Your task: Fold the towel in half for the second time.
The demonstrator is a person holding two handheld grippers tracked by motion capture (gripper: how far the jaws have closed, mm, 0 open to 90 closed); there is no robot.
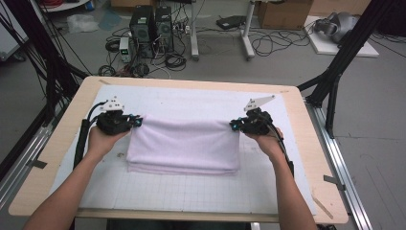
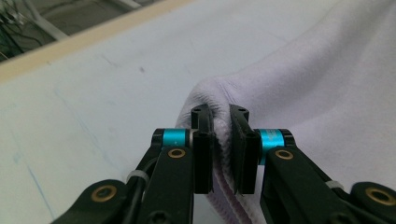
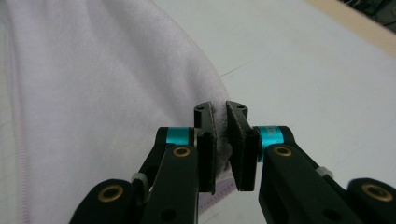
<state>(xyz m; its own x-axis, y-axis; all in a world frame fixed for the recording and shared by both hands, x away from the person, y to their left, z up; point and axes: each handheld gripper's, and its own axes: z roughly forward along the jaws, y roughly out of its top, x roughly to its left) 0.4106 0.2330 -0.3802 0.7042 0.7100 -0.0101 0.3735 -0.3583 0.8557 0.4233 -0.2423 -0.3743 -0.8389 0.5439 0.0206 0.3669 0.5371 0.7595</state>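
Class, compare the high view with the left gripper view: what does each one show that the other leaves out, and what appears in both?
High view alone: the whole folded towel, both forearms, the right tongs clamped on the towel's right edge, and the floor beyond with computer towers and cables.

Left gripper view alone: the close detail of the left tongs, with cloth bunched between the pads and the stitched hem below.

Both: the towel, the left tongs gripping its edge, the white mat and the table's wooden rim.
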